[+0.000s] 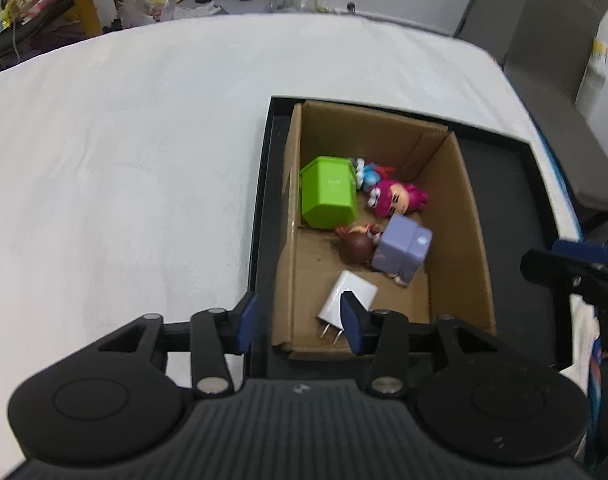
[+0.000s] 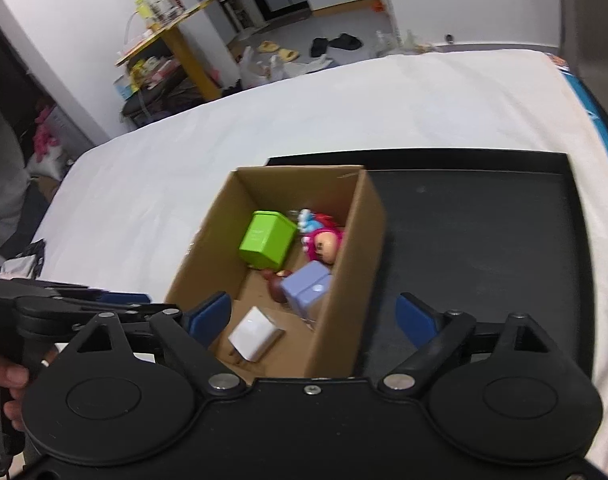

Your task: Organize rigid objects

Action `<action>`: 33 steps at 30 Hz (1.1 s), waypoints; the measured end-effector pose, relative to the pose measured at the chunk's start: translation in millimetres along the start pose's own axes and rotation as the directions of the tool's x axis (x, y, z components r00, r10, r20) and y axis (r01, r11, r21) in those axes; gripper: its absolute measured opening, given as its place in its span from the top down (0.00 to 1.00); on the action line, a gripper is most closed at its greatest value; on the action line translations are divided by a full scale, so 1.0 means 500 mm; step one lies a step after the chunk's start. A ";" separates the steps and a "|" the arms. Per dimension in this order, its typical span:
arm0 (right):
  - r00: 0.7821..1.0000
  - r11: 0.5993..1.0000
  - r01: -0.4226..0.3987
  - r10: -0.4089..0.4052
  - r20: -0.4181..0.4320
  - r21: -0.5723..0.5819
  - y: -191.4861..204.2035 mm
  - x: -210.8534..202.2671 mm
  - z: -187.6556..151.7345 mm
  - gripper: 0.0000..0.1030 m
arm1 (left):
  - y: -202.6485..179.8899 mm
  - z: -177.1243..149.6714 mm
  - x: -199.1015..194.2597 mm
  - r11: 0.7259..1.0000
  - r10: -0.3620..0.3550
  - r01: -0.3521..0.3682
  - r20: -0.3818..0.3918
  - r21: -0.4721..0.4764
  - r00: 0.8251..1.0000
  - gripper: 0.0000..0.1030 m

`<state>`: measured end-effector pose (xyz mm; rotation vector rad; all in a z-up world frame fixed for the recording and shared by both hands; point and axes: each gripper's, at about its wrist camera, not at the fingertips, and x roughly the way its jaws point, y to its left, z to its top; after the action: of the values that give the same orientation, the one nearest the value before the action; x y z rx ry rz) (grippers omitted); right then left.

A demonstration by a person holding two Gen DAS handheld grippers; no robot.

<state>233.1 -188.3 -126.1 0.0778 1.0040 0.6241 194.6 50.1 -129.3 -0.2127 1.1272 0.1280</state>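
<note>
A cardboard box (image 1: 455, 216) sits inside the left end of a shallow black tray (image 2: 483, 240), and the tray rests on a bench covered with a white cloth (image 1: 124, 160). All the small rigid things lie on the floor of the box.

At its far end a green plastic box (image 1: 329, 192) lies tipped on its side against the left wall. Just beside it, to the right, is a small blue and white figure (image 1: 367, 172), and touching that a doll head with bright pink hair (image 1: 395, 198). Nearer, in the middle of the box, a lilac block (image 1: 403, 250) rests against a brown-haired figure (image 1: 355, 246) on its left. At the near end a white plug adapter (image 1: 349, 294) lies flat, its two metal prongs pointing toward the near wall.

The left gripper (image 1: 300, 324) hangs above the near left corner of the box, its blue fingers (image 1: 246, 320) apart: one outside the left wall, the other over the adapter. Whether that finger touches the adapter cannot be told, but nothing is clamped.

The right gripper (image 2: 313, 320) hovers over the near end of the box with its fingers (image 2: 413, 318) spread wide, one over the box's left wall and one over the bare tray on the right, holding nothing. In the right wrist view a hand (image 2: 4, 388) shows at the left edge on the other gripper's handle.
</note>
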 end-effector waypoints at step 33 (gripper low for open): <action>0.973 0.976 0.216 -0.218 0.070 0.043 0.029 -0.219 -0.055 0.00 | -0.013 -0.077 -0.302 0.990 -0.119 0.101 0.213 0.094 0.970 0.13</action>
<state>163.0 -239.7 -52.6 0.0212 0.9363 0.4009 97.9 35.7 -7.6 -0.1821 0.8975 0.0049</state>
